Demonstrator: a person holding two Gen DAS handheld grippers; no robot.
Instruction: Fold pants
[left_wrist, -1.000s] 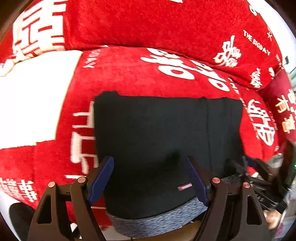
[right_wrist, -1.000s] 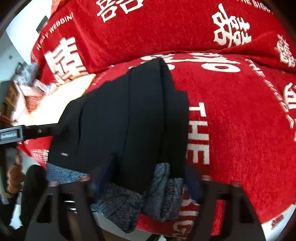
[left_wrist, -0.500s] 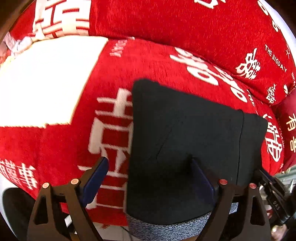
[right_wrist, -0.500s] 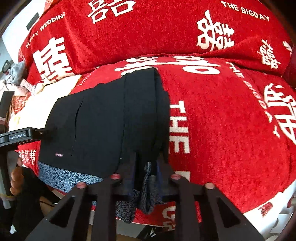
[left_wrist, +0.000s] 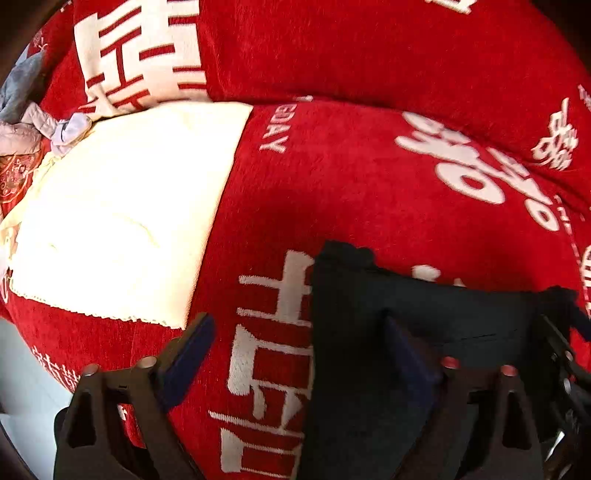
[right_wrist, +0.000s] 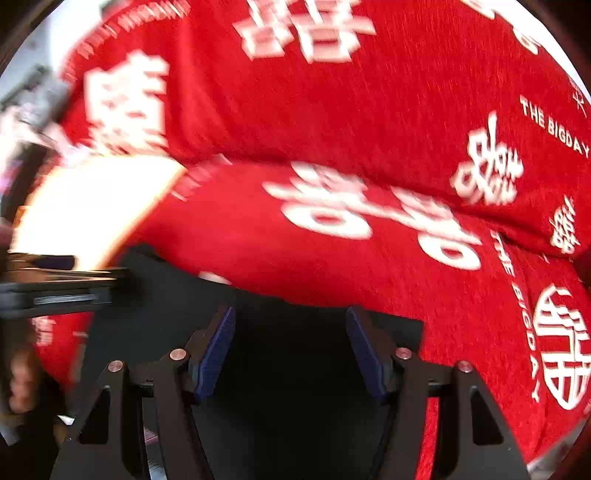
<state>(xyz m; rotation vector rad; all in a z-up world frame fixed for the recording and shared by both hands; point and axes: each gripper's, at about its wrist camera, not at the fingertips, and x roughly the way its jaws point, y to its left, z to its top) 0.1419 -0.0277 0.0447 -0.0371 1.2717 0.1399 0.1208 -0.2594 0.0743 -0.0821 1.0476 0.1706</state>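
Lying on red cover (left_wrist: 369, 192): black pants (left_wrist: 369, 387) | both tools spread | cream cloth (left_wrist: 129, 229) left

My left gripper (left_wrist: 295, 354) and right gripper (right_wrist: 290, 347): black triangulated finger frames, navy ribbed pads (right_wrist: 214, 354), copper-coloured screw heads (right_wrist: 178, 354) on the knuckles.

A sofa (left_wrist: 369, 192) draped in a red cover with white lettering carries the folded black pants (left_wrist: 369, 369) and a cream cloth (left_wrist: 129, 221).
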